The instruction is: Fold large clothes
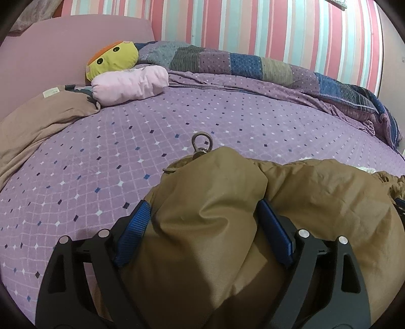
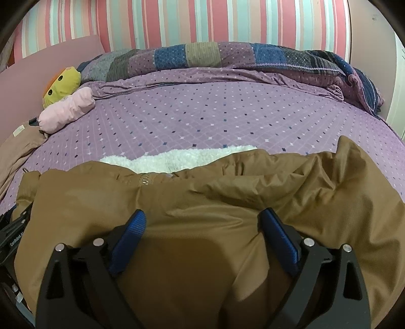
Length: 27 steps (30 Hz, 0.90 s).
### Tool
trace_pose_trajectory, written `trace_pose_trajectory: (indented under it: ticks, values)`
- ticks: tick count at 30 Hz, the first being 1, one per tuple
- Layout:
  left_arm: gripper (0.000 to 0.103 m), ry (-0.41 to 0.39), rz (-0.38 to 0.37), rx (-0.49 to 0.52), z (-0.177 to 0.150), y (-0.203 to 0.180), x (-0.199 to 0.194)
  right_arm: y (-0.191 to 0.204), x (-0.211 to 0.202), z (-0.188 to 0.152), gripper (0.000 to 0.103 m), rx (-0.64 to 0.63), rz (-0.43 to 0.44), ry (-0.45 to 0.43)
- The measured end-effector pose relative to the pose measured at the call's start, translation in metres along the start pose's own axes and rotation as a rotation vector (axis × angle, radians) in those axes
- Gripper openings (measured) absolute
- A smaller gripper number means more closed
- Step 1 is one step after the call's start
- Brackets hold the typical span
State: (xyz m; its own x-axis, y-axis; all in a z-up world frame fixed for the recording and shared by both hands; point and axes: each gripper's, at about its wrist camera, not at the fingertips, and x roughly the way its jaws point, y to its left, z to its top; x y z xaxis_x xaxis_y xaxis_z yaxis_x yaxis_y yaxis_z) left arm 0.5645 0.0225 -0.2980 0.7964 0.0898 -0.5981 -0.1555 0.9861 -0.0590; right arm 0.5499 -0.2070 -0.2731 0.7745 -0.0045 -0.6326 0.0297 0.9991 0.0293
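A large brown coat with white fleece lining lies bunched on the near part of the purple bed. A metal ring clasp on a cord sticks out of its far edge. My left gripper has its jaws wide apart, with a thick fold of the coat bulging between the blue pads. My right gripper is also wide open, with coat fabric lying between and under its blue pads. Part of the left gripper's body shows at the right wrist view's left edge.
A yellow plush toy and a pink pillow lie near the pink headboard. A tan garment lies at the left. A rolled patchwork quilt runs along the striped wall.
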Motion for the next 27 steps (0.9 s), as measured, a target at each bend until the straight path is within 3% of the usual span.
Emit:
trace_pose_trajectory:
  ticks: [6,9,11,14,19,23,27]
  values:
    - [0.089,0.009,0.042,0.032,0.001,-0.006,-0.003,-0.003,-0.005,0.001,0.097,0.012,0.025,-0.016]
    - [0.093,0.034,0.078,0.052,0.004,-0.009,-0.002,-0.014,-0.018,0.005,0.097,0.052,0.107,-0.009]
    - [0.095,0.054,0.095,0.06,0.008,-0.01,-0.001,-0.028,-0.04,0.006,0.097,0.061,0.136,-0.048]
    - [0.097,0.081,0.107,0.07,0.014,-0.009,-0.004,-0.06,-0.076,0.005,0.099,0.028,0.11,-0.129]
    - [0.1,0.003,0.164,0.165,0.007,-0.012,-0.032,-0.133,-0.101,0.003,0.101,0.008,-0.043,-0.201]
    - [0.1,0.019,0.153,0.11,0.007,-0.005,-0.025,-0.178,-0.082,-0.009,0.101,0.135,-0.013,-0.153]
    - [0.1,0.005,0.122,0.079,0.004,0.0,-0.023,-0.185,-0.065,-0.027,0.101,0.175,0.003,-0.154]
